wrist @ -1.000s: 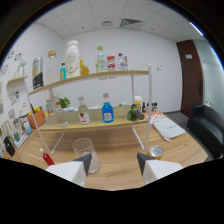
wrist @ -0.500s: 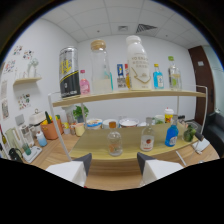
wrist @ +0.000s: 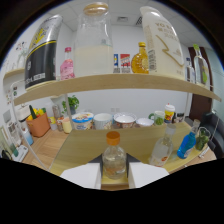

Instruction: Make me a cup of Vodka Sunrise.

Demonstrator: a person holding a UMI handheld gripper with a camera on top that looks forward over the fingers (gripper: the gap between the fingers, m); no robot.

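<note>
- We see our gripper point(wrist: 114, 175) with its two pale, blocky fingers point(wrist: 82, 176) spread apart at the foot of the view.
- A small clear glass bottle point(wrist: 114, 159) with an orange cap stands between them on the lower shelf point(wrist: 80, 150); whether the fingers touch it we cannot tell.
- That shelf is smooth light wood, and so is the upper shelf point(wrist: 115, 82).
- Up top we find a tall glass jug point(wrist: 93, 47) of milky liquid with a cork-coloured lid, a black-and-silver can point(wrist: 42, 50), and a white plastic bottle point(wrist: 162, 42).
- Beyond the fingers sits a row of round tubs point(wrist: 102, 120).
- Off to the right stand a slim clear bottle point(wrist: 163, 147) and a blue bottle point(wrist: 187, 143).
</note>
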